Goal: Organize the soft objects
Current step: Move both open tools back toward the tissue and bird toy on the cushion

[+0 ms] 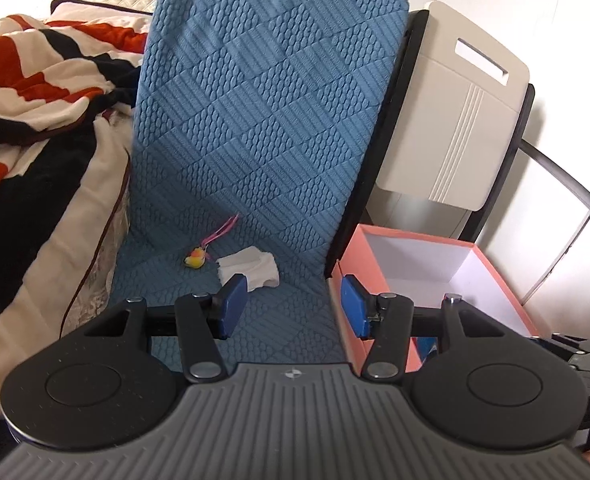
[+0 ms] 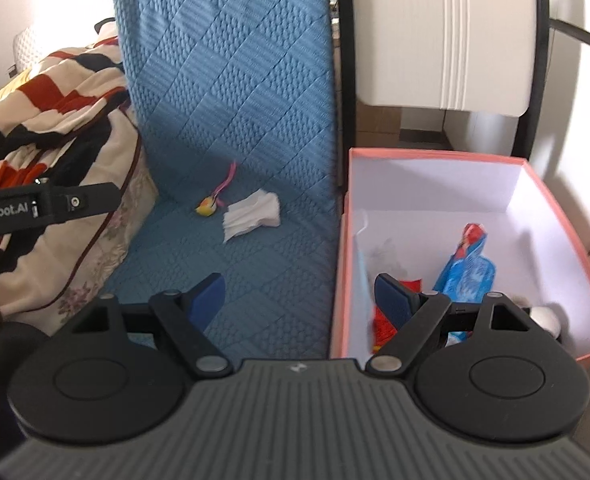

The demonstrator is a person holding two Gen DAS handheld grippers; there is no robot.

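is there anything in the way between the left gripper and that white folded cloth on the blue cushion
Nothing visible. The left gripper is open and empty above bare blue cushion, and the white cloth lies just ahead of its left finger. The small yellow toy sits off beside it.

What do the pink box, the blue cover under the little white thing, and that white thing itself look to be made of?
The pink box: probably cardboard, matte, thin stiff walls, white inside. The blue cover: quilted fabric, with raised stitched diamonds. The white piece: soft cloth or tissue, going by its crumpled folds; I cannot tell which.
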